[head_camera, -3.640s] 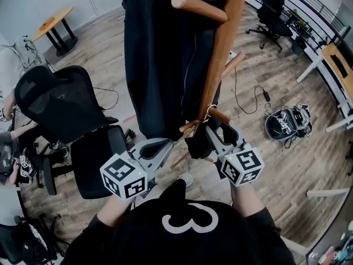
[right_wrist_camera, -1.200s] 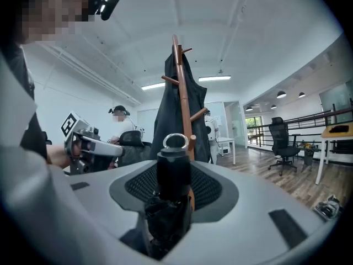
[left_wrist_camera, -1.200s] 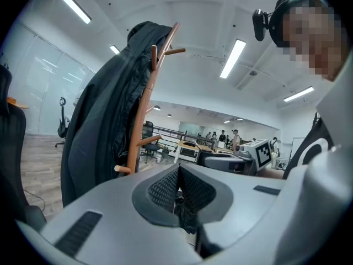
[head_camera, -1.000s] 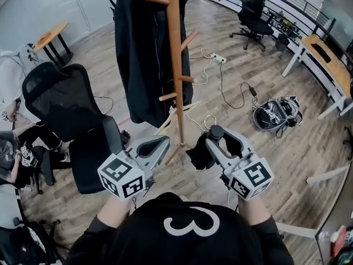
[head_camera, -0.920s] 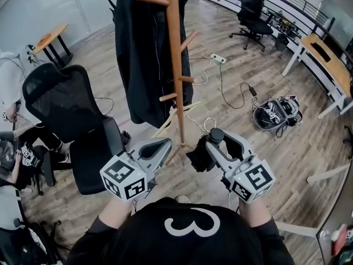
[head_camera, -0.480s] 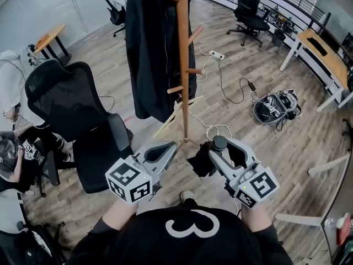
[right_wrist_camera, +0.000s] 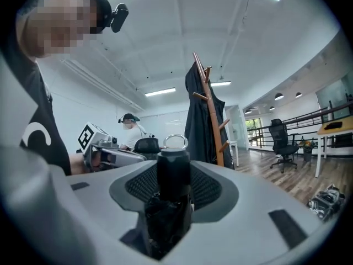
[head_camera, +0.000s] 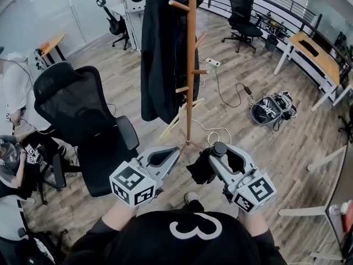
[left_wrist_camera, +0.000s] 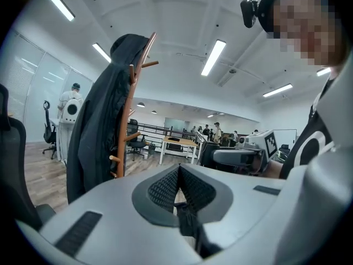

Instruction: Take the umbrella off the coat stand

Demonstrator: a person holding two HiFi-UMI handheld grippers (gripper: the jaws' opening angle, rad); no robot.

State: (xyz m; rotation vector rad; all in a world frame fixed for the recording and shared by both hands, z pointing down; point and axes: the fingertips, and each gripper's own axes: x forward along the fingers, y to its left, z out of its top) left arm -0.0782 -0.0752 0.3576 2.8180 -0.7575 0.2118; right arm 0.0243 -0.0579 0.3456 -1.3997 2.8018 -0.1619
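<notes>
Wood floor, coat stand, black chair, bag, cables

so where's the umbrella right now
In the head view the folded black umbrella sits lower centre-right, clamped by its handle in the right gripper. It is off the coat stand, which stands just beyond it.

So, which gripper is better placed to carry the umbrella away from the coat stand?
Right. The right gripper holds the folded black umbrella by its handle, clear of the coat stand. The left gripper is shut and empty beside it.
</notes>
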